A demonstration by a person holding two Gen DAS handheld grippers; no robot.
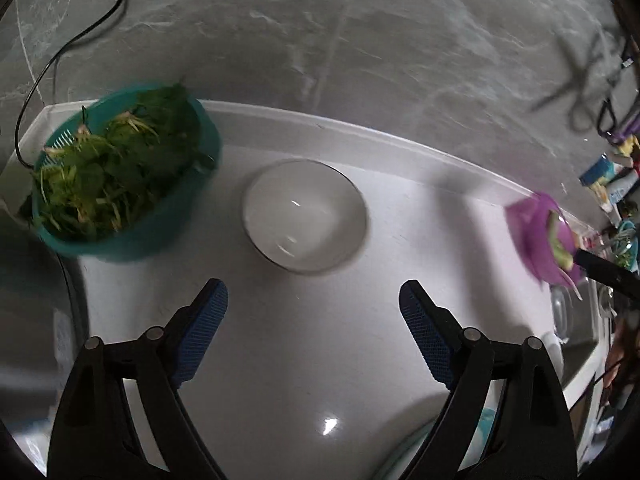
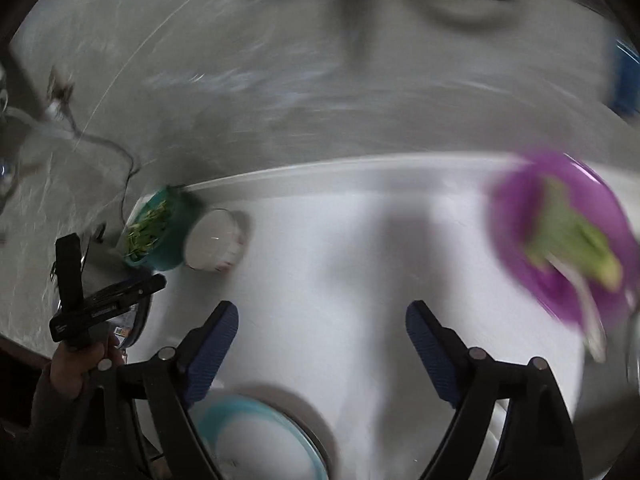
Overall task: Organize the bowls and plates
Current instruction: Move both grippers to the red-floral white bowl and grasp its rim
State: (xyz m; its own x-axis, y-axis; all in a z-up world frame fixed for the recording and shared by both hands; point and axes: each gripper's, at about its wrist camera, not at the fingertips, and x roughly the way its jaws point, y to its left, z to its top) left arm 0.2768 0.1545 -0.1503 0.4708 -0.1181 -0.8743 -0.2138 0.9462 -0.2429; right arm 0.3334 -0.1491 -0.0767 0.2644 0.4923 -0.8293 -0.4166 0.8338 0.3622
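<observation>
A white bowl (image 1: 305,216) stands upright and empty on the white counter (image 1: 304,360), just beyond my left gripper (image 1: 314,296), whose blue-padded jaws are open with nothing between them. Left of the bowl sits a teal colander of green leaves (image 1: 120,176). My right gripper (image 2: 322,318) is also open and empty above the counter (image 2: 340,260). In its view the white bowl (image 2: 214,240) and the teal colander (image 2: 158,232) lie far off at the left. A white plate with a teal rim (image 2: 256,436) shows at the bottom between the fingers.
A purple dish holding a green vegetable (image 2: 564,236) rests at the right; it is the same purple dish (image 1: 540,236) by the sink edge. A black cable (image 1: 60,52) hangs on the marbled grey wall. A hand holding the other gripper (image 2: 84,308) appears at the left. Clutter (image 1: 612,184) lies far right.
</observation>
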